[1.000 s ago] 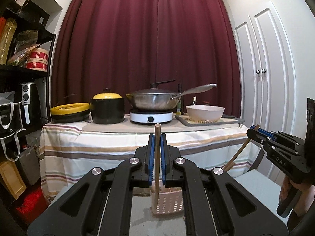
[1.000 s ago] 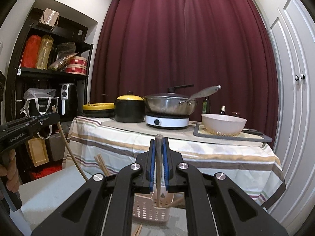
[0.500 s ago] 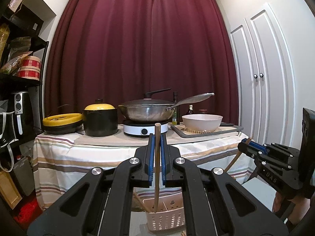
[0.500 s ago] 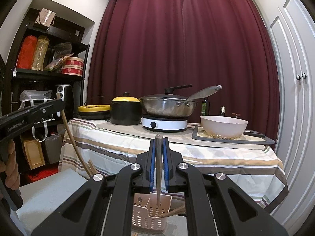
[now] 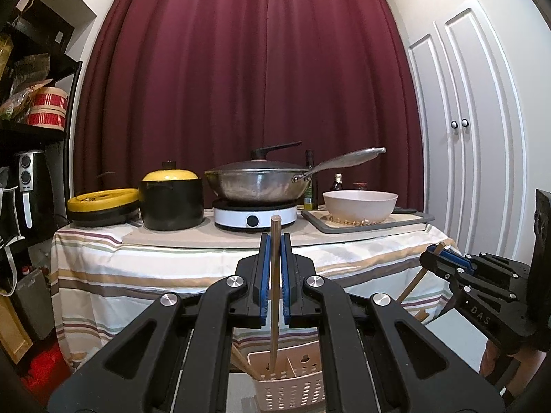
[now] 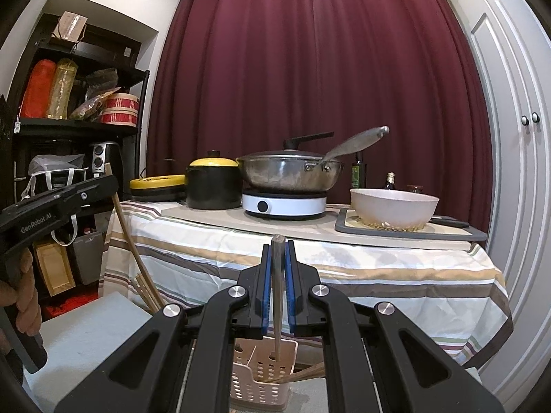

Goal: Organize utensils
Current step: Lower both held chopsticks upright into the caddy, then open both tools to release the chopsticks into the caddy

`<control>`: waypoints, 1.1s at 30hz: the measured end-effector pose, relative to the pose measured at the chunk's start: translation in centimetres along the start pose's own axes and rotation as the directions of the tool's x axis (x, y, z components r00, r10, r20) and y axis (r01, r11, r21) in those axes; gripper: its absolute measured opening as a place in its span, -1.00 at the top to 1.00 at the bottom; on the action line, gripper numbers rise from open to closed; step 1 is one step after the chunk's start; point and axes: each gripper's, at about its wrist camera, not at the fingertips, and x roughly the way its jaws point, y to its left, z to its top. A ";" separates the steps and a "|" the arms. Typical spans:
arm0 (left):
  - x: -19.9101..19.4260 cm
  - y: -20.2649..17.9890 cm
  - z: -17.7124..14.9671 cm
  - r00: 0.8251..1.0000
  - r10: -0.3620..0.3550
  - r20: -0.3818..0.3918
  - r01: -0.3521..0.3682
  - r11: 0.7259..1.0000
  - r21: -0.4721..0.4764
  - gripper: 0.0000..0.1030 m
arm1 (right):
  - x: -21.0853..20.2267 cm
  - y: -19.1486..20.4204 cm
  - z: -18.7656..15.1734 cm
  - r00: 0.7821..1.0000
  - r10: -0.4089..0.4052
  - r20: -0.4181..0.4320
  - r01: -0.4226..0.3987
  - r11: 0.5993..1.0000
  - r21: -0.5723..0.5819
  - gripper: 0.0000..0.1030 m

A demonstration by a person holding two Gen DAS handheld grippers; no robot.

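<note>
My left gripper (image 5: 274, 241) is shut on a wooden chopstick (image 5: 274, 296) held upright; its lower end dips into a pale perforated utensil basket (image 5: 292, 389) below the jaws. My right gripper (image 6: 277, 249) is shut on another wooden chopstick (image 6: 277, 296), also upright, with its tip inside the same basket (image 6: 258, 382). More chopsticks (image 6: 306, 373) lean in the basket. Each gripper shows in the other's view, the right one (image 5: 435, 253) at the right and the left one (image 6: 110, 180) at the left.
Behind the basket is a table with a striped cloth (image 5: 144, 268) bearing a black and yellow pot (image 5: 171, 199), a wok (image 5: 258, 182) on a white cooker, and a white bowl (image 5: 360, 204) on a grey tray. A black shelf (image 6: 69, 127) stands left, white cupboard doors (image 5: 471, 130) right.
Both grippers have moved down and closer to the basket; both chopstick tips now sit lower, inside the basket's compartments.
</note>
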 end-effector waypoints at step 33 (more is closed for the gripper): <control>1.9 0.3 -5.0 0.993 0.012 -0.116 -0.014 1.000 -0.016 0.01 | 0.8 -0.1 -3.3 0.997 0.031 -0.072 -0.026 0.997 0.070 0.22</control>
